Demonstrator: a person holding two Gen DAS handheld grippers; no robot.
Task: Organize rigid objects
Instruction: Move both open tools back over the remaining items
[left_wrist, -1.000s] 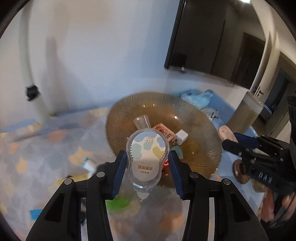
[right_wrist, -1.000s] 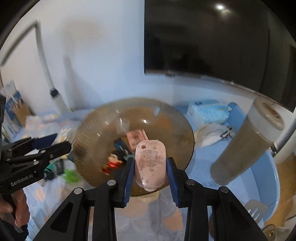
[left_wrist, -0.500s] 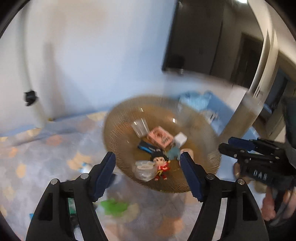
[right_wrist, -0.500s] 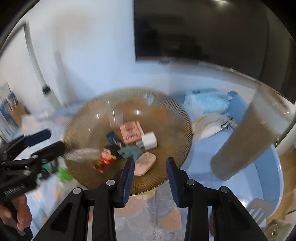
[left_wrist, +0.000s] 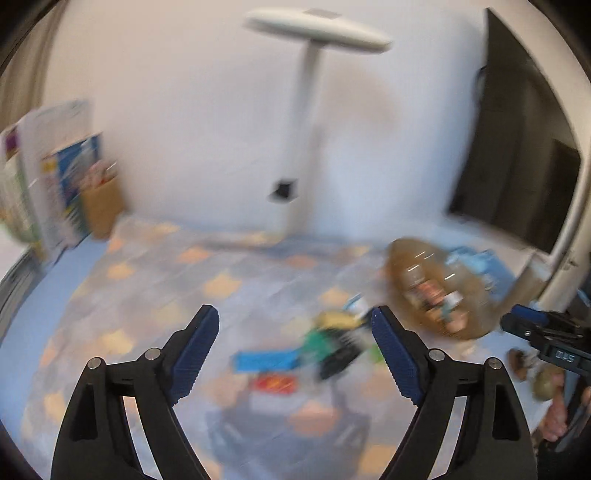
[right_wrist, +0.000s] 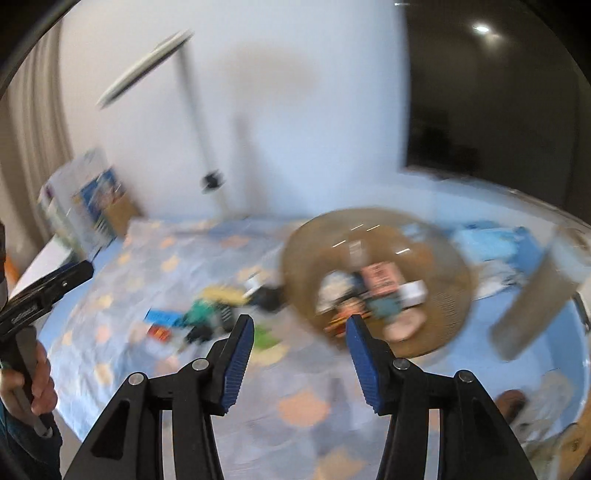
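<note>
Both views are motion-blurred. A ribbed amber glass bowl (right_wrist: 443, 254) holds several small items, among them a pink box (right_wrist: 380, 275), a white block (right_wrist: 413, 291) and a pale pink case (right_wrist: 404, 325). The bowl also shows in the left wrist view (left_wrist: 406, 258). A cluster of loose items lies on the patterned cloth, among them a blue flat piece (left_wrist: 264, 360), a green item (left_wrist: 317, 339) and a red-orange one (left_wrist: 275, 384). My left gripper (left_wrist: 295, 350) is open and empty above this cluster. My right gripper (right_wrist: 299, 350) is open and empty, just left of the bowl.
A white desk lamp (left_wrist: 308, 122) stands at the back wall. Books and a brown box (left_wrist: 55, 173) stand at the back left. A dark screen (right_wrist: 498, 92) hangs at right. A tall grey cylinder (right_wrist: 532, 302) stands right of the bowl on a blue tray (right_wrist: 565, 350).
Both grippers opened and dropped their items into the bowl, the left a clear tape dispenser, the right a pink case. Both then swung left, away from the bowl, toward the loose cluster.
</note>
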